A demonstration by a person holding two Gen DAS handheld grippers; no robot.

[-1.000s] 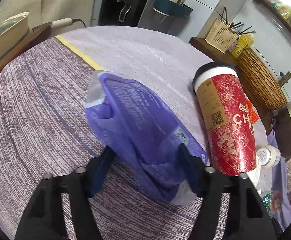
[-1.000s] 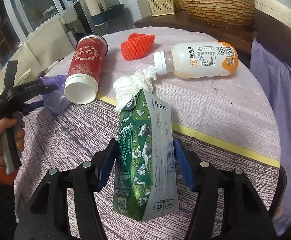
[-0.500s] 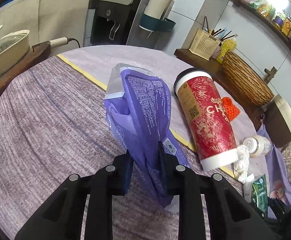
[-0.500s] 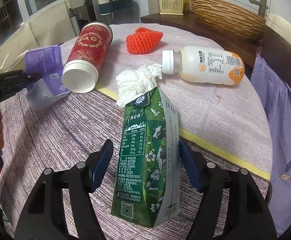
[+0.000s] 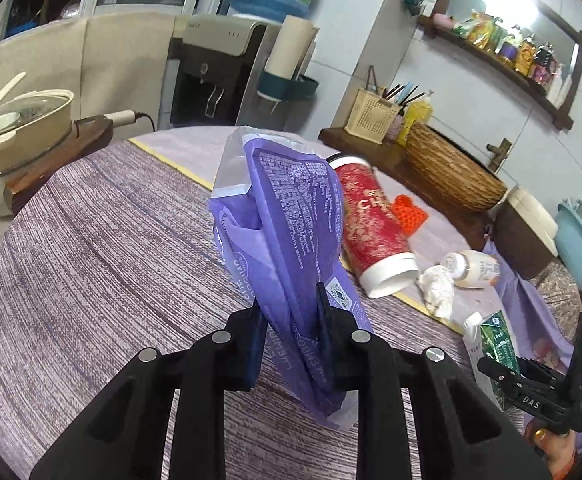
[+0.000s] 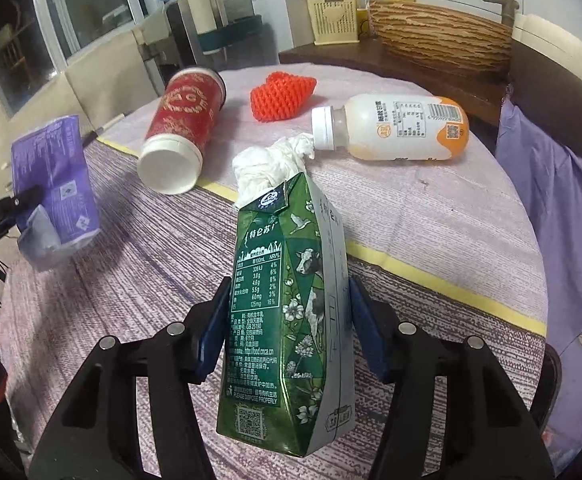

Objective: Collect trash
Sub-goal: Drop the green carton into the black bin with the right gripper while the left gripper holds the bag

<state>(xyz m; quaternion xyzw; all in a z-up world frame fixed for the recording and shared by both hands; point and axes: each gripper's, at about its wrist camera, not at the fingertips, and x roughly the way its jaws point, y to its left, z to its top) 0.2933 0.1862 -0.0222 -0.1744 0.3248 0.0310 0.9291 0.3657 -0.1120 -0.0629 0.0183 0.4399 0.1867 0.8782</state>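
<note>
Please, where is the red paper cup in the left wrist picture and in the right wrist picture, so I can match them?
Left wrist view: the red paper cup lies on its side right of centre, just behind the purple bag.
Right wrist view: the red paper cup lies upper left, open end toward the camera.
Shared landmark: the orange foam net lies beside the cup in both.
</note>
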